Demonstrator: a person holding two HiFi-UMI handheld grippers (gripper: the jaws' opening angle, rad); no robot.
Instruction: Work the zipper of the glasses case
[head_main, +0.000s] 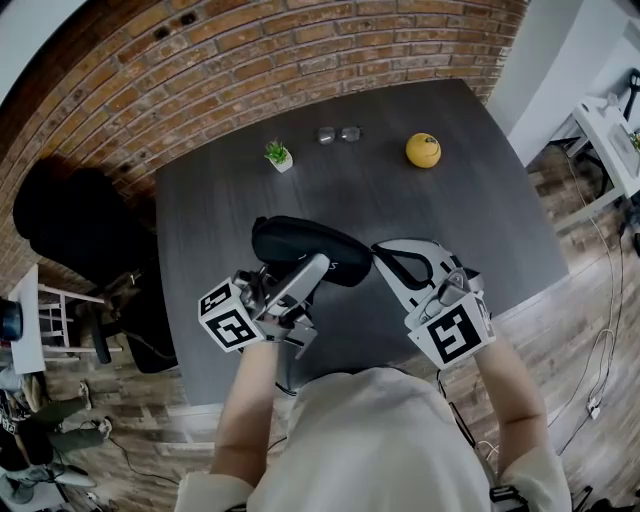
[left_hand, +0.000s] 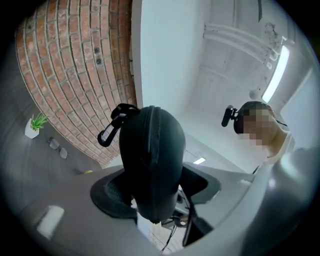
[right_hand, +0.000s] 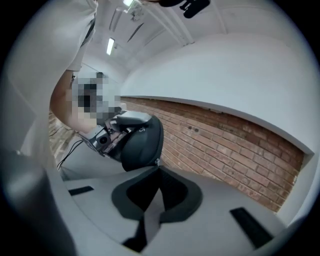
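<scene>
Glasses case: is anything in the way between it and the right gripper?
Nothing visible is in the way. The right gripper, shut, sits right at the end of the glasses case, which the left gripper holds above the table. Whether it pinches anything there is unclear.

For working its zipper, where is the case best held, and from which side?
Probably by one end, across its two shell halves, edge-on to the seam, as the left gripper does: the case is a slim clamshell, so pads sit on its faces and the seam stays clear.
</scene>
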